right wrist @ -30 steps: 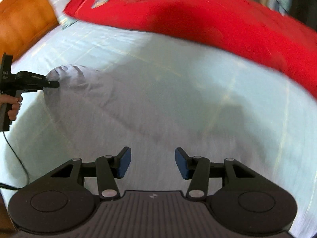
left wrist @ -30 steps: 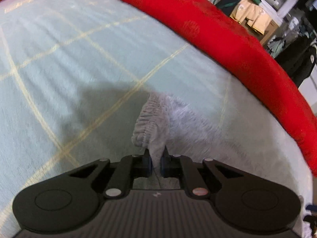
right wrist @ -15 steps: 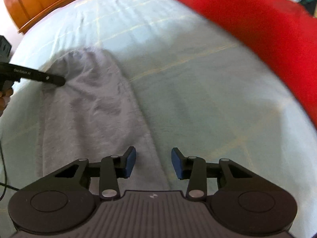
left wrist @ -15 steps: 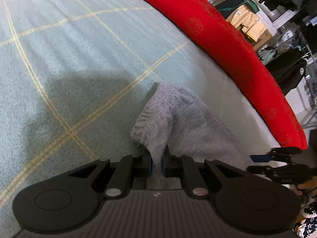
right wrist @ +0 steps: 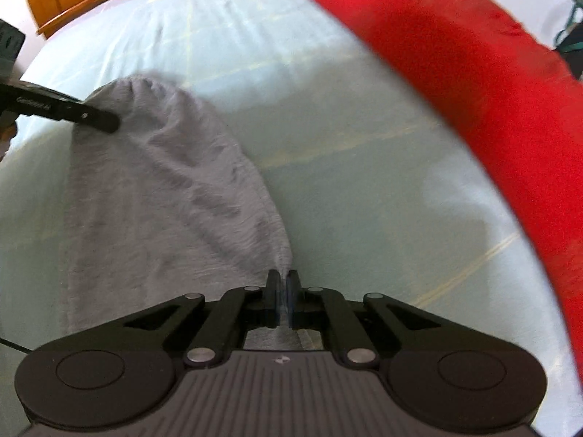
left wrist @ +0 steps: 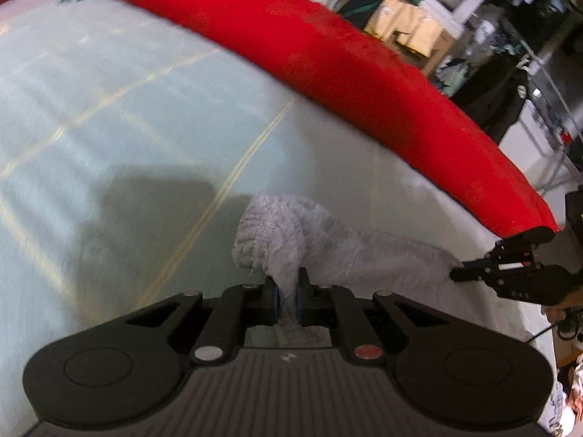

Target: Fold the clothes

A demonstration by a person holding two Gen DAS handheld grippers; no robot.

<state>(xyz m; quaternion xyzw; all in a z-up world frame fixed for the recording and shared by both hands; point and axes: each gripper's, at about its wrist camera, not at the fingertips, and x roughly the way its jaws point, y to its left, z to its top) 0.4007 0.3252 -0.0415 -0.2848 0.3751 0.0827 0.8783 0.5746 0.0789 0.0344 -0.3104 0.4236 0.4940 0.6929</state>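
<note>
- The left gripper has its jaws nearly closed on a pinch of the grey fleecy knit garment, at the gathered elastic-looking hem end; keep that pinch firm and no higher than needed so the cloth does not slip out.
- The garment lies stretched out on the pale blue bed sheet with thin yellow grid lines, running between the two grippers, so the fold can be made in place.
- Judging from this layout, both ends are now held and the step in hand is to lift and carry them together; move both hands at the same pace so the edge between them stays straight and taut.
- The right gripper has just been closing, and its jaws are now pressed together on the garment's narrow near edge; the bite looks thin, so avoid jerking.
- Steer clear of the long red quilted blanket along the far right side.
</note>
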